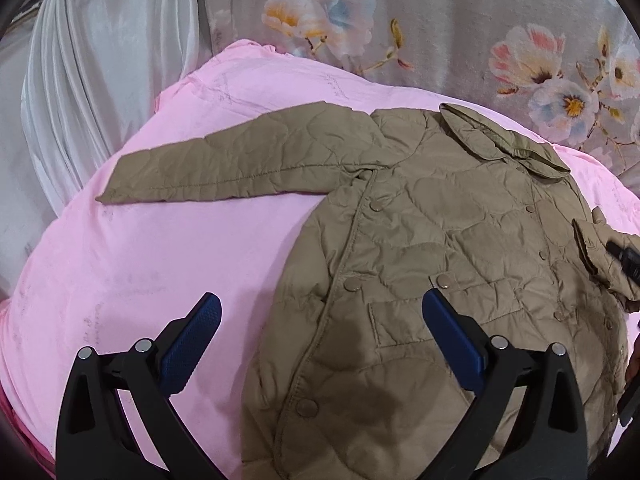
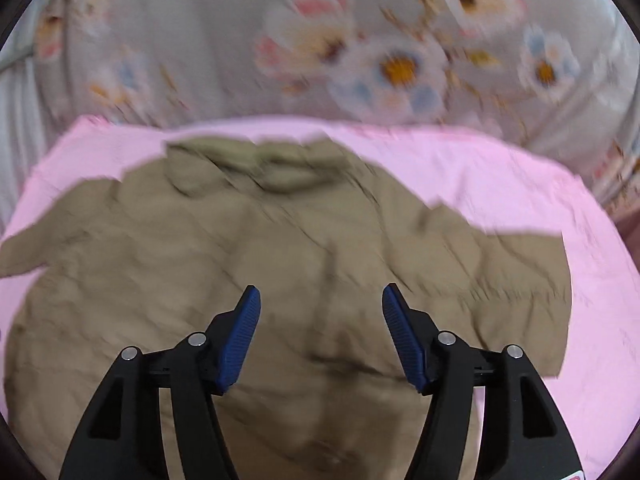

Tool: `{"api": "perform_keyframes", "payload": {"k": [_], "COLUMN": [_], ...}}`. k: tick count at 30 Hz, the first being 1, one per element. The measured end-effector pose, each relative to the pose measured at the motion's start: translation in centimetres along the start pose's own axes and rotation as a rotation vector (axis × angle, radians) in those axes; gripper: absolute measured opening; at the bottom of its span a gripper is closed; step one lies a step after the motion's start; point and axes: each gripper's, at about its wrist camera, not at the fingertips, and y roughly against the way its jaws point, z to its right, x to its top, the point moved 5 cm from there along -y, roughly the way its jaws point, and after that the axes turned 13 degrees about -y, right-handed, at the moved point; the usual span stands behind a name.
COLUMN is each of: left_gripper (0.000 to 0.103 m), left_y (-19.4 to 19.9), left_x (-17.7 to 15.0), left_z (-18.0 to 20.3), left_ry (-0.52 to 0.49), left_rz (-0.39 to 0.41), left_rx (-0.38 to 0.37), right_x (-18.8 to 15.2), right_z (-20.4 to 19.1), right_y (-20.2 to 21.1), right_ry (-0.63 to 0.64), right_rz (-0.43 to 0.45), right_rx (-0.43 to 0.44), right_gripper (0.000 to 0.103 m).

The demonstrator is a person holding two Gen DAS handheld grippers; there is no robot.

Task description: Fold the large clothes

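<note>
Left wrist view: the pink sheet carries the khaki quilted jacket, front up, one sleeve stretched out. Sleeve folding seems underway; next, pinch that cuff. Left gripper and right gripper both gape empty.

The quilted jacket is khaki-tan with matching tan snap buttons. It lies on a plain pale-pink sheet. Behind is a grey floral fabric printed with pink, white and blue flowers with yellow centres. A white curtain hangs at left. Both tongs are black with blue ribbed pads.
</note>
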Motion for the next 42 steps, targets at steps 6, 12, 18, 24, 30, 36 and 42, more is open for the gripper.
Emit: {"api": "perform_keyframes", "payload": {"k": [6, 12, 18, 24, 30, 36, 42], "left_gripper": [0.098, 0.098, 0.098, 0.098, 0.098, 0.098, 0.098], "left_y": [-0.1, -0.2, -0.6, -0.7, -0.4, 0.1, 0.5], "left_x": [-0.3, -0.5, -1.0, -1.3, -1.2, -0.9, -0.4], "left_z": [1.2, 0.4, -0.5, -1.2, -2.6, -3.2, -4.2], "left_ry": [-0.016, 0.006, 0.031, 0.035, 0.070, 0.079, 0.095], "left_rz": [-0.007, -0.013, -0.028, -0.032, -0.021, -0.008, 0.000], "left_rx": [-0.026, -0.016, -0.015, -0.011, -0.003, -0.001, -0.002], "right_x": [-1.4, -1.4, -2.0, -0.3, 3.6, 2.0, -3.7], "right_z": [2.6, 1.4, 0.5, 0.4, -6.3, -16.5, -23.3], "right_y": [-3.3, -4.8, -5.0, -4.0, 2.9, 5.1, 2.9], "right_ry": [-0.054, -0.005, 0.059, 0.012, 0.024, 0.092, 0.165], "right_rz": [-0.082, -0.108, -0.111, -0.085, 0.055, -0.023, -0.155], "right_rx": [0.019, -0.009, -0.035, -0.035, 0.163, 0.440, 0.506], "right_gripper": [0.062, 0.064, 0.063, 0.006, 0.005, 0.005, 0.016]}}
